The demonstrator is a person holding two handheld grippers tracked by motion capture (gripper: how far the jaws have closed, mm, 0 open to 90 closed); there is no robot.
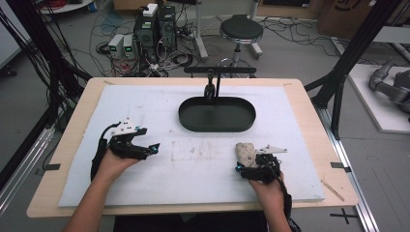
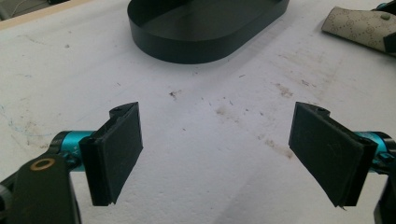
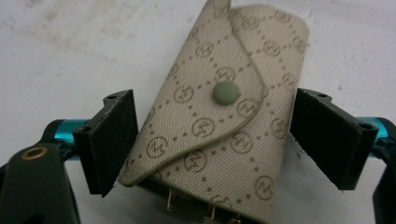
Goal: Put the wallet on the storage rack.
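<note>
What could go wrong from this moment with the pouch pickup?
The right gripper straddles the beige key pouch, but its jaws stand open and the pouch lies askew between them, so closing may pinch one corner and twist it. The gold hooks poking out near the gripper could snag. The black tray lies farther off, so a weak grip might drop it on the way.

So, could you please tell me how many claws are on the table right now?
2. The left claw rests open on the white mat at the left; the right claw sits at the right, its jaws astride the patterned pouch.
</note>
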